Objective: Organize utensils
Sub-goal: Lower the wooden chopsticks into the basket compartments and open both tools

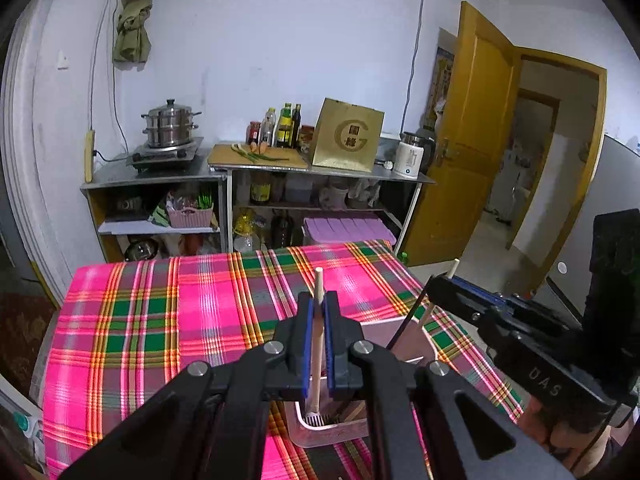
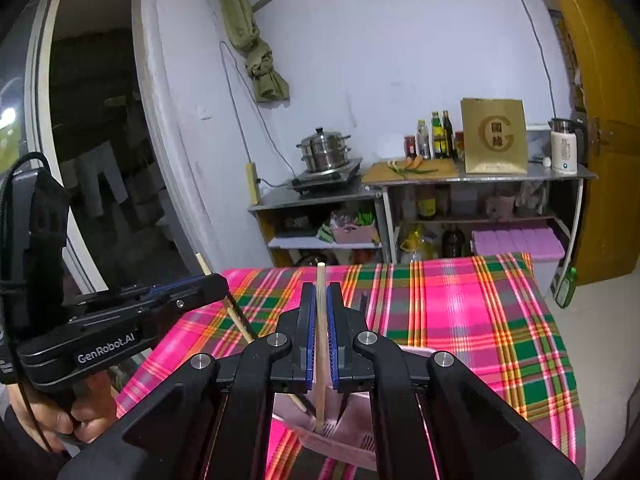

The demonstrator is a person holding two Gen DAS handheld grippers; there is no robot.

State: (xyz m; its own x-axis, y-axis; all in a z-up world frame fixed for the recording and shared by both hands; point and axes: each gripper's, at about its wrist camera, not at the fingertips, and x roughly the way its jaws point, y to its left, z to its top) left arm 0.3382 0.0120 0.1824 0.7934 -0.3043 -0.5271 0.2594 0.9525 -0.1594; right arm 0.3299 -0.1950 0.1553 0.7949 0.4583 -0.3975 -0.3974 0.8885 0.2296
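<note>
My left gripper [image 1: 318, 300] is shut on a pale wooden chopstick [image 1: 319, 280] that stands upright between its blue pads. The stick's lower end reaches the slotted bottom of a pink utensil basket [image 1: 332, 436] on the plaid tablecloth [image 1: 160, 320]. My right gripper [image 2: 320, 292] is shut on a second wooden chopstick [image 2: 320, 276], also upright, with its tip in the same basket [image 2: 348, 440]. Each gripper shows in the other's view: the right gripper [image 1: 438, 280] at the right, the left gripper [image 2: 218, 280] at the left, each with its stick slanting into the basket.
Behind the table stands a metal shelf unit [image 1: 256, 170] with a steamer pot [image 1: 171, 124], bottles, a gold box [image 1: 348, 136] and a kettle [image 1: 410, 156]. A yellow door [image 1: 468, 140] is open at the right. A person's hand [image 2: 52, 416] holds the left gripper.
</note>
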